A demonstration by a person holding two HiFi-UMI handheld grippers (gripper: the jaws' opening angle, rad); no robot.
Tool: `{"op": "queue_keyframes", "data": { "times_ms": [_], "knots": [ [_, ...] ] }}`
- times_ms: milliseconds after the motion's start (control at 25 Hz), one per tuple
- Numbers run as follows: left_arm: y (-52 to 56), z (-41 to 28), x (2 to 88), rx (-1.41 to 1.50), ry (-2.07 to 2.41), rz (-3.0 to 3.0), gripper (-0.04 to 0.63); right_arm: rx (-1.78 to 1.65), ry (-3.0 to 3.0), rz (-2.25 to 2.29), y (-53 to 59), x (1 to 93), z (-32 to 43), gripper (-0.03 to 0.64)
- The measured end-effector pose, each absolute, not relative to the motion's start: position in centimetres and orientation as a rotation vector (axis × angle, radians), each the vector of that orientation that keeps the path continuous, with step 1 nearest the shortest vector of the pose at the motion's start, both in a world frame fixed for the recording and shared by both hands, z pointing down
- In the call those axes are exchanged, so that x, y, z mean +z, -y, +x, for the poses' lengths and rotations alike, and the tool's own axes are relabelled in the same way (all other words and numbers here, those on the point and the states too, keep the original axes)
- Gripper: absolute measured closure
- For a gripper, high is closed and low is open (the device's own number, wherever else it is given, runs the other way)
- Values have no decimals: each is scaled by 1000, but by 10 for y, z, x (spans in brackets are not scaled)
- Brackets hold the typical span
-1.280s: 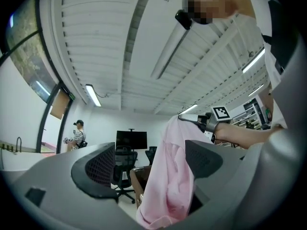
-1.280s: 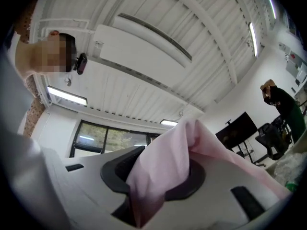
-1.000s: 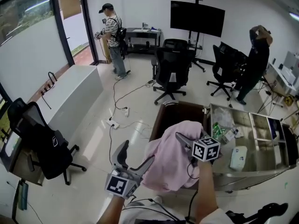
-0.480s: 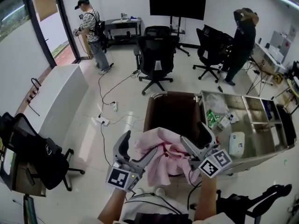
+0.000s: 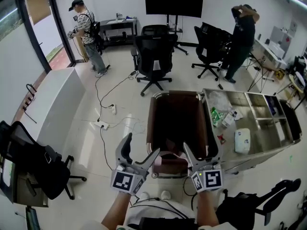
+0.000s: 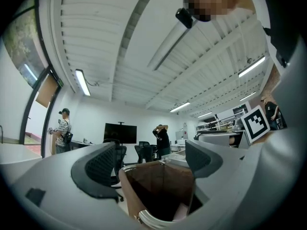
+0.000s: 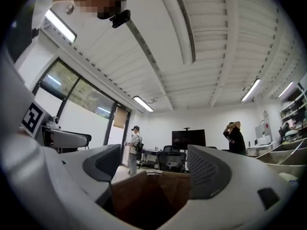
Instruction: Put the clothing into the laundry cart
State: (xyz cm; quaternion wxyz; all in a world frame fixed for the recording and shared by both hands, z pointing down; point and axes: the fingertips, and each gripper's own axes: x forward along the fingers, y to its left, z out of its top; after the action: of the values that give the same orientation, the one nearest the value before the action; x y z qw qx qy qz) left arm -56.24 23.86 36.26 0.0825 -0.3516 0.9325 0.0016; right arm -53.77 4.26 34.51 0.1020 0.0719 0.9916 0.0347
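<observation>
Left tongs and right tongs stand open and empty at the cart's near edge. The pink garment inside looks soft and light; a bunched fold would give the best hold.

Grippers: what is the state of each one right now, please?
Left gripper: open, holding nothing.
Right gripper: open, holding nothing.

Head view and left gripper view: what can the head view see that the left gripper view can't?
Only the head view shows the floor, with a power strip lying on it. Only the left gripper view shows the ceiling lights. Both show the brown laundry cart with pink clothing inside, plus the black TV.
</observation>
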Motion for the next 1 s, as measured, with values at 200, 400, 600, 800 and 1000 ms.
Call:
{"op": "queue_keyframes", "data": {
  "times_ms": [200,400,600,800,1000],
  "knots": [
    [-241,-563,371,-6,-2810,-1054,161,78,-2990,170,-45,353,-538,160],
    [-242,-561,373,-22,-2808,-1062,161,130,-2975,196,-53,352,-537,163],
    [-242,-558,371,-23,-2800,-1082,161,130,-2981,211,-65,352,-535,163],
    [-241,-556,371,-38,-2792,-1090,161,148,-2976,213,-68,351,-532,164],
    [-245,-553,370,-36,-2786,-1097,161,140,-2987,193,-69,352,-528,164]
  ]
}}
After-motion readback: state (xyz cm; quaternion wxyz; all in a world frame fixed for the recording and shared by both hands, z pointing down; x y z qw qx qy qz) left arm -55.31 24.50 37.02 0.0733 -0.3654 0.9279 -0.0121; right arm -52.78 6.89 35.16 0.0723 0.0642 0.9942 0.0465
